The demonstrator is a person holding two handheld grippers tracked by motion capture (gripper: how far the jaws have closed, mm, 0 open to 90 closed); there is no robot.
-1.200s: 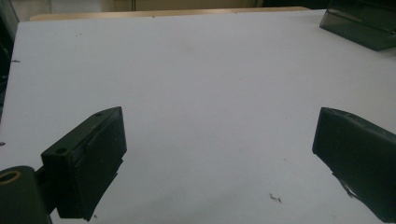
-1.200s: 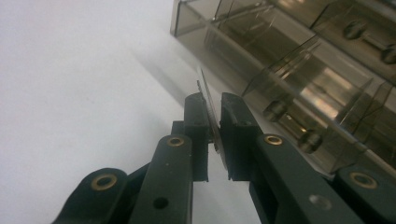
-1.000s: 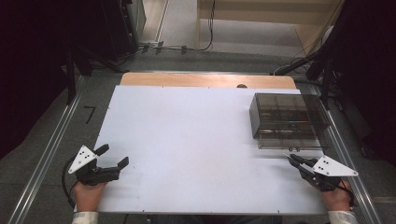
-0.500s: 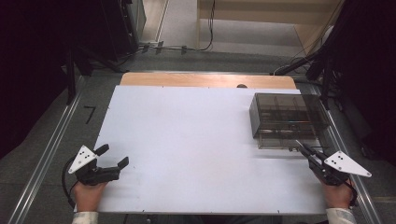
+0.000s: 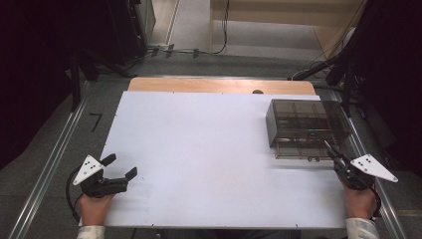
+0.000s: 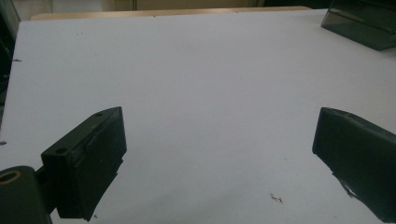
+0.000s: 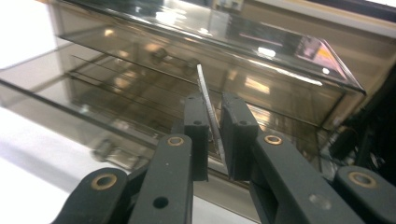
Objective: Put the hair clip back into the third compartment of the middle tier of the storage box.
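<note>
Between right gripper (image 7: 214,135) jaws: thin flat clear plastic strip (image 7: 208,112), edge-on, pinched w/ jaws nearly closed, likely a divider for the box. Just ahead of it: smoky transparent plastic compartment box (image 5: 306,127), lid raised. Left gripper (image 5: 121,167) parked on white table (image 5: 199,149), jaws wide apart, holding nothing, prob. idle. No legible labels/writing.

White table (image 5: 209,149), smoky grey clear box (image 5: 306,122), black hand-held gripper (image 5: 118,172).

glossy smoky plastic box (image 5: 304,124) (see-through), matt white tabletop (image 5: 199,149)
</note>
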